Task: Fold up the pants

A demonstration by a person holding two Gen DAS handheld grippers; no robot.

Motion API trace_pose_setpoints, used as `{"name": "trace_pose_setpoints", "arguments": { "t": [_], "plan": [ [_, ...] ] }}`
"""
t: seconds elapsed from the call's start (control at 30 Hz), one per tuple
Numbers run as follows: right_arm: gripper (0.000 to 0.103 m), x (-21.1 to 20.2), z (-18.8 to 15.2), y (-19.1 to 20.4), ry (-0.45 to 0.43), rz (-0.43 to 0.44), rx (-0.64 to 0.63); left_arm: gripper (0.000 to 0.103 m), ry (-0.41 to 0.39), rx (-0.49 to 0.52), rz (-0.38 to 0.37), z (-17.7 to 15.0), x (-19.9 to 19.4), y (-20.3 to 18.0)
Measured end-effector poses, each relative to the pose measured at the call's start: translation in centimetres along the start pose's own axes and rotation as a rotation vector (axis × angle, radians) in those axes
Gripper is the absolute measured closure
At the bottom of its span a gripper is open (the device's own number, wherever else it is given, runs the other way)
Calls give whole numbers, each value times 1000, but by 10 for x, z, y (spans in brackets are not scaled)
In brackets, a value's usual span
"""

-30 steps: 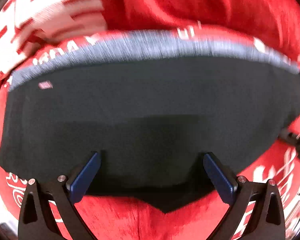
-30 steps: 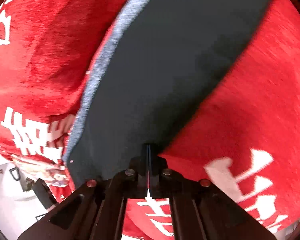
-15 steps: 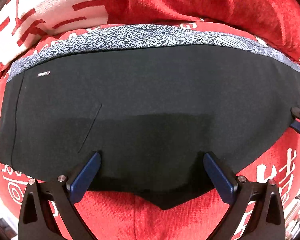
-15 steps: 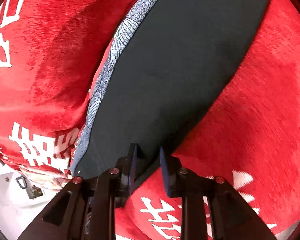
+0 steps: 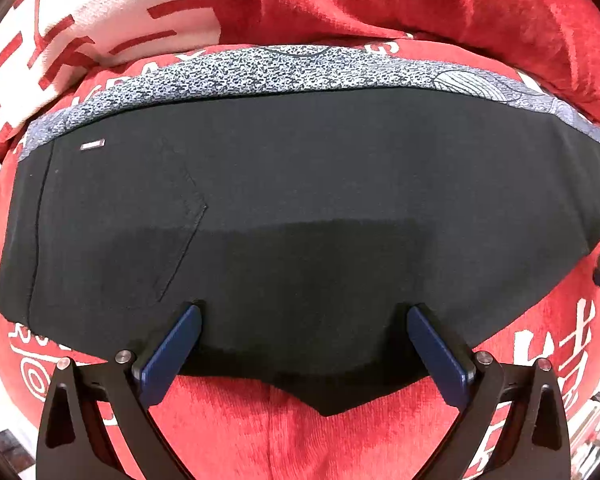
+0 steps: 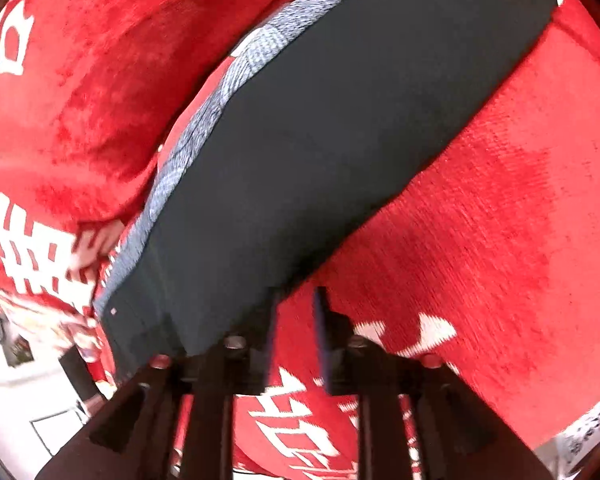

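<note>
The black pants (image 5: 300, 208) lie folded flat on a red blanket with white characters (image 5: 380, 444), grey patterned waistband (image 5: 284, 70) at twelve o'clock in the left view; the fold looks just laid and is being released. The left tongs (image 5: 304, 332) stand wide above the near edge, gripping nothing; the right tongs (image 6: 294, 332) are opening, only blanket between them, the pants' corner at their ten o'clock. Next probably comes regripping for another fold; no containers show.
</note>
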State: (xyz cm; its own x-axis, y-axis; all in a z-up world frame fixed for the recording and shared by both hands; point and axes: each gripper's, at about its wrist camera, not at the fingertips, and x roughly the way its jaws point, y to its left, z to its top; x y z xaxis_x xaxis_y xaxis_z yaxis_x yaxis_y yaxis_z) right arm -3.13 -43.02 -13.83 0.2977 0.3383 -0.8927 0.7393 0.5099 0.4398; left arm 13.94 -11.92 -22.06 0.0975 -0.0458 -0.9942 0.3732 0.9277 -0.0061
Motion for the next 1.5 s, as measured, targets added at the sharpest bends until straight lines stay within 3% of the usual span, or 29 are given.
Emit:
{"name": "trace_pose_setpoints", "arguments": {
  "t": [0.07,0.47,1.0,1.33,1.5],
  "plan": [
    [49,-5,-6,3,5,-17,-34,0,8,-1,10,0,-2,-1],
    [43,-12,-26,5,52,-72,-107,0,33,42,33,5,-28,-30],
    [42,-23,-29,-17,66,-68,-76,0,47,138,13,11,-43,-97],
    [42,-28,-52,-4,75,-71,-75,0,59,166,-8,-25,-70,-97],
    [42,-33,-68,11,59,-76,-74,0,43,180,-37,-40,-95,-75]
  ]
}}
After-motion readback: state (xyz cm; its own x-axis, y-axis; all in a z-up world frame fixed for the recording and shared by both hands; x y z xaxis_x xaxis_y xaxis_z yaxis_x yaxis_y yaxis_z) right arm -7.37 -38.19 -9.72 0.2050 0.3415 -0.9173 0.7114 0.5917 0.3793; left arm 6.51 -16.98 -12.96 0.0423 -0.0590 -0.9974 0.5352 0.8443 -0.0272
